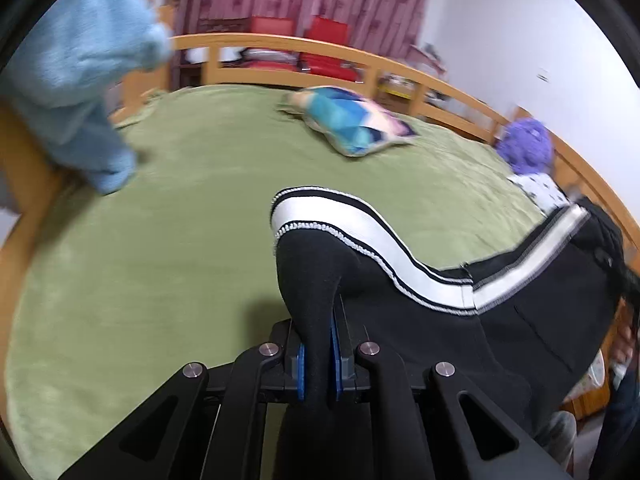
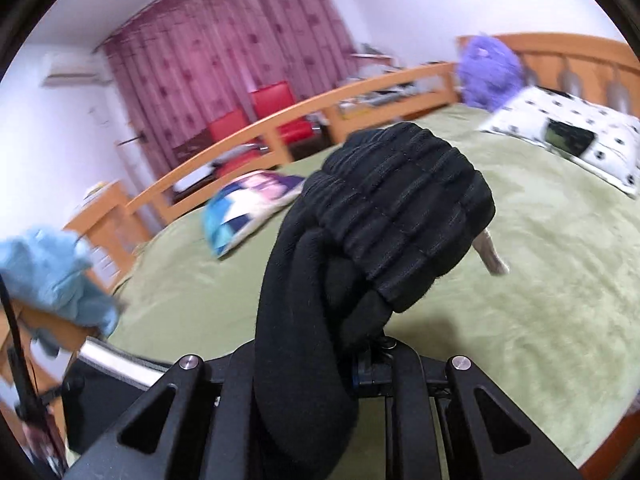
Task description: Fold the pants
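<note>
The left gripper (image 1: 318, 364) has its fingers (image 1: 301, 372) pinched narrow on a fold of the black pants (image 1: 500, 320), the blue pads pressing the cloth from both sides. From that pinch the pants rise ahead of the fingers and sweep off to their right, lifted above the green bed (image 1: 160, 248), with a white side stripe (image 1: 360, 228) curving along the top edge. Ahead and left of these fingers a blue towel (image 1: 80, 80) hangs over the wooden bed frame (image 1: 320, 46). Straight ahead, well apart, lies a patterned cushion (image 1: 352, 120); ahead and right, a purple plush (image 1: 526, 144) sits against the frame.

The right gripper (image 2: 360, 376) is likewise closed tight on the pants (image 2: 380, 216): the bunched, ribbed waistband heaps up just ahead of its fingers and a thick fold of it drapes down over the left one, hiding the pads. Left of these fingers is the towel (image 2: 52, 276); ahead and left, the cushion (image 2: 248, 208). Ahead and right a spotted white pillow (image 2: 568, 132) lies on the bed (image 2: 520, 300) beside the plush (image 2: 486, 72). Both views are blurred.
</note>
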The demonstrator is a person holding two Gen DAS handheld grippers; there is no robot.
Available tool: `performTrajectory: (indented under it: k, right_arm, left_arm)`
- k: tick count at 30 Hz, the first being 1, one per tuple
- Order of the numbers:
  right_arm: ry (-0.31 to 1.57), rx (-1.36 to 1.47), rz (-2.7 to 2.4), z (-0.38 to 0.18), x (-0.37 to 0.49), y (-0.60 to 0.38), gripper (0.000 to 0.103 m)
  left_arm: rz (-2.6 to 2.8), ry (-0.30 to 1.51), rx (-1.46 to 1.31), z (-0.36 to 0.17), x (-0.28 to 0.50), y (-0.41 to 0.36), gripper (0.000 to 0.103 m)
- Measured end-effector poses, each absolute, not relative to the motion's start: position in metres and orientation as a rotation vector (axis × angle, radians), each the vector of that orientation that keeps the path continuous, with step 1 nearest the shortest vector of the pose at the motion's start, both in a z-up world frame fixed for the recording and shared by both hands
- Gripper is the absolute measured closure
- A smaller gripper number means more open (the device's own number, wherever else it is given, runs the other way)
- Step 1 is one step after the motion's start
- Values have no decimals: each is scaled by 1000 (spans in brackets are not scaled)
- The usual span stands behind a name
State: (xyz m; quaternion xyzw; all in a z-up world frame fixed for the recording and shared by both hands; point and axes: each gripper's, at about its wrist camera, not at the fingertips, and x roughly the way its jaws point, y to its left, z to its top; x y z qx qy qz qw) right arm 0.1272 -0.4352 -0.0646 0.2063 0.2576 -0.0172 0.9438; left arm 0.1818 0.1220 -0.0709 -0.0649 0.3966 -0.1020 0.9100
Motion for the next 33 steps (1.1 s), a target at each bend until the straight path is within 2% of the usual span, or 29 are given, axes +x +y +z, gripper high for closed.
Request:
performTrajectory:
  k: [2,5,7,8,11,12,13,15,16,19,26,33]
  right_arm:
    - [541,410,4,-78,127,-413,85]
    - [638,435,12,-128,135,-392,84]
    - [710,440,-75,-162,135,-395,80]
    - [735,455,-97,-174,135,-401,77]
    - [901,669,-93,-230,132,-442,70]
    - [915,752,-71,-243,124,-451,70]
    - [899,773,-66,-245,114,-456,66]
    - [882,687,-133,-233,100,-449,55]
    - [871,617,-181,-223,93,-443,50]
    - [848,515,-213,-203,78,-430,49]
    - [791,425,-204,-169,53,-410,49]
    - [789,384,-81,-153,55,-367,54]
  left_arm:
    - [-167,840,-119,-79,180,146,93]
    - [-123,906,-132,-111,179,173,92]
    - [-96,954,-154,-138,179,183,87]
    - [-74,971,-155,-146,180,186,79]
    - [6,1016,-162,-167,177,197,77]
    - [-4,1019,-178,-171,173,200,73]
    - [-16,1020,-192,-172,169,201,69]
    - [-23,1022,-195,-174,161,204,50]
    - [-24,1015,-189,-174,155,206,48]
    - [-30,1011,-202,-177,136,210,46]
    - [-88,994,-463,-212,82,217,44]
    - [-73,983,-425,-209,65,214,42]
